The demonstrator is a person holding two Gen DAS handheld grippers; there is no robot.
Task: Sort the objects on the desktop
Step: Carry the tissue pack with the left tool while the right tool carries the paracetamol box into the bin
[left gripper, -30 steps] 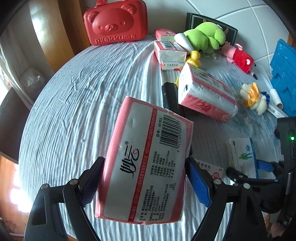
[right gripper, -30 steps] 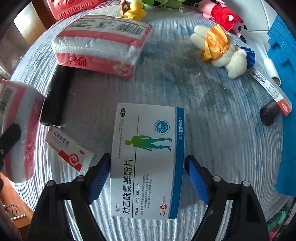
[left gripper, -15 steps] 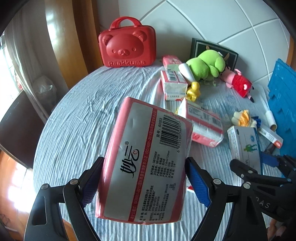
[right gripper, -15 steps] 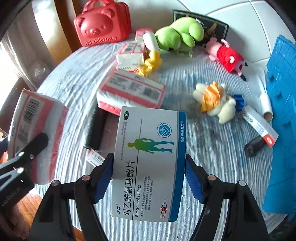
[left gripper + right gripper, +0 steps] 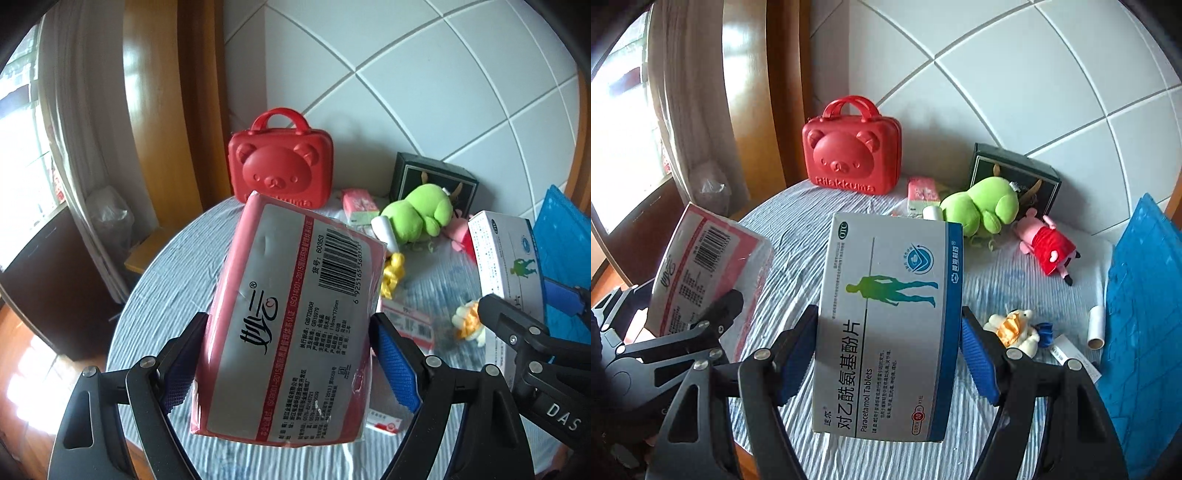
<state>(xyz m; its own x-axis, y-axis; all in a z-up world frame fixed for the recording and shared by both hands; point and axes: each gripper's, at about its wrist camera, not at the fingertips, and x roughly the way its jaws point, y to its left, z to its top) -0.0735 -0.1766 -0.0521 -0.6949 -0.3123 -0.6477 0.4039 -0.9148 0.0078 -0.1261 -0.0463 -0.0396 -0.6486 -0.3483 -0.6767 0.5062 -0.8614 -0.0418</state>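
In the left wrist view, our left gripper [image 5: 288,363] clamps the pink tissue pack [image 5: 291,317] across its width, clear of the round table [image 5: 173,266] for carrying. In the right wrist view, our right gripper [image 5: 888,356] pinches the paracetamol box [image 5: 886,325] aloft by its long sides, ready for sorting.

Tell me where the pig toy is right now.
In the right wrist view the pig toy lies on the table's far right, just right of the green plush and left of the blue mat.
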